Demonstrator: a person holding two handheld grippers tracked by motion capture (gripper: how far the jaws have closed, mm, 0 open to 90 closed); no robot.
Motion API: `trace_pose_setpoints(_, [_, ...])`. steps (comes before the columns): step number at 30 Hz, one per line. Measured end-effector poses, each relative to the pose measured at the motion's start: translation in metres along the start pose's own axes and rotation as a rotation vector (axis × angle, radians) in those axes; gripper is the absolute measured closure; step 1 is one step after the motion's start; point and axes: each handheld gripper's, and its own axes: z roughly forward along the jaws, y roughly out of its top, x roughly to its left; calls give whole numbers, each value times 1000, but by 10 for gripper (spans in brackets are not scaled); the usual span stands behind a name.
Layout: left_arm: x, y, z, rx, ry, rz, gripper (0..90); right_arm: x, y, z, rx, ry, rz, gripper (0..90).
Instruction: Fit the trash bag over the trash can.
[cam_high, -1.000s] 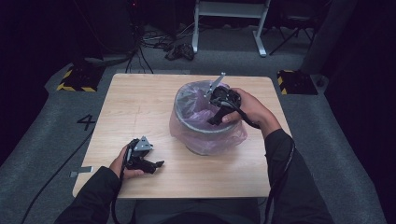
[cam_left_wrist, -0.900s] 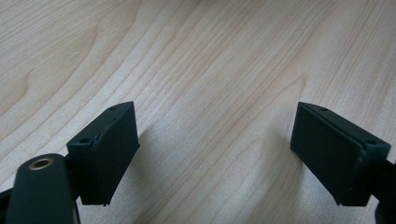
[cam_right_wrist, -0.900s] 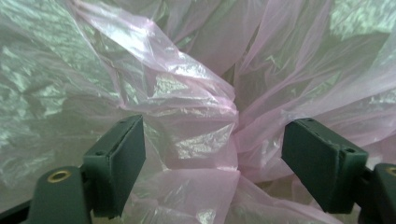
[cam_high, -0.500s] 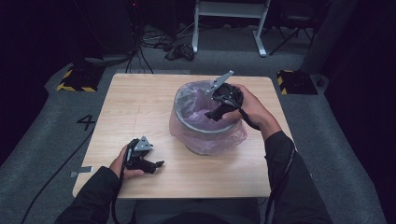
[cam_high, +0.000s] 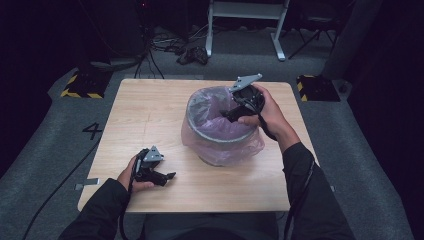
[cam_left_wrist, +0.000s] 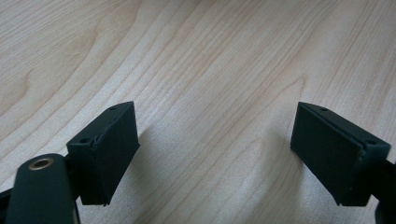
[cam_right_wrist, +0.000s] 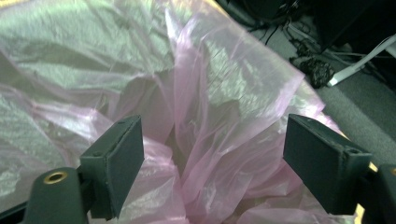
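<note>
Pale wood-grain table (cam_high: 150, 120), crinkled pink bag (cam_right_wrist: 210, 93), round bin (cam_high: 220, 137)

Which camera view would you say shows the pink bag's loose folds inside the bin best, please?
The right gripper view: the pink bag lies crumpled close behind the open right gripper. The high view shows the bag draped over the bin's rim, its folds small. The left gripper view looks at bare table.
</note>
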Motion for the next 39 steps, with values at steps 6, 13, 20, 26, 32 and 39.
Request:
trace_pose_setpoints(6, [0,0,0,0,0,0,149,-2,-3,-6,-71,-16,23,197])
trace_pose_setpoints(13, [0,0,0,0,0,0,148,-1,-6,-14,-163,-15,48,190])
trace_pose_setpoints(20, [0,0,0,0,2,-1,149,-1,-11,-22,-200,0,49,169])
trace_pose_setpoints(26, [0,0,0,-1,2,-3,148,0,-17,-32,-218,0,39,169])
trace_pose_setpoints(32, [0,0,0,0,2,-4,147,1,-20,-41,-208,-8,24,169])
trace_pose_setpoints(39, [0,0,0,0,2,-4,147,4,-27,-51,-214,0,12,169])
